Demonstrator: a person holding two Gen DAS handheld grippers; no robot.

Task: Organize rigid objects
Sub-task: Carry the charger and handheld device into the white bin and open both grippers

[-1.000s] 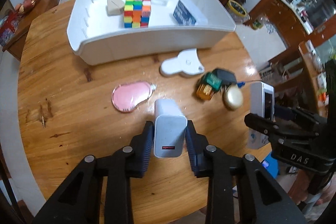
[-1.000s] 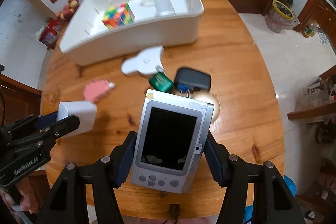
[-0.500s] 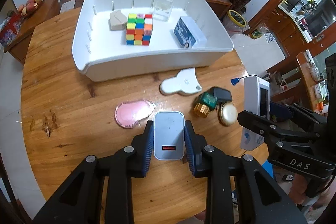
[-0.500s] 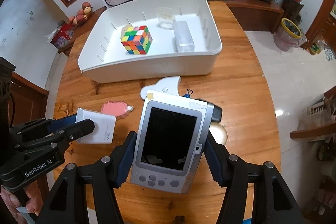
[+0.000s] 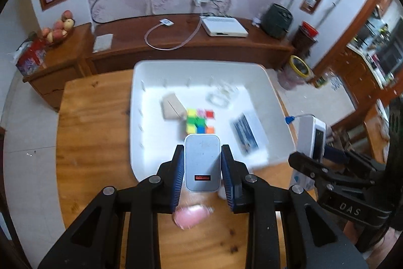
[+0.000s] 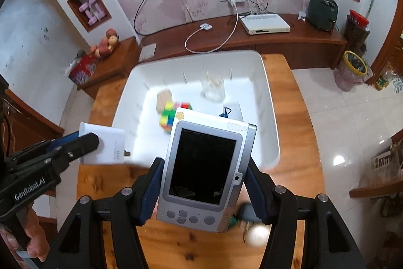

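Note:
My left gripper (image 5: pixel 202 177) is shut on a white charger block (image 5: pixel 201 163) and holds it in the air over the near edge of the white bin (image 5: pixel 151 72). My right gripper (image 6: pixel 201 189) is shut on a grey handheld device with a dark screen (image 6: pixel 205 168), raised in front of the bin (image 6: pixel 272 117). The charger also shows in the right wrist view (image 6: pixel 105 146), and the device in the left wrist view (image 5: pixel 311 143). The bin holds a colour cube (image 5: pixel 199 121), a tan block (image 5: pixel 171 105), a clear cup (image 6: pixel 212 86) and a blue-and-white box (image 5: pixel 245 134).
On the wooden table (image 5: pixel 93 132) below my grippers lie a pink oval item (image 5: pixel 192 214), a dark case (image 6: pixel 248 211) and a round pale item (image 6: pixel 257 233). A sideboard (image 6: pixel 252 39) with a router and cables stands behind the table.
Both grippers have risen and tilted forward toward the bin with their loads. The loose items on the table have slid to the bottom of the views.

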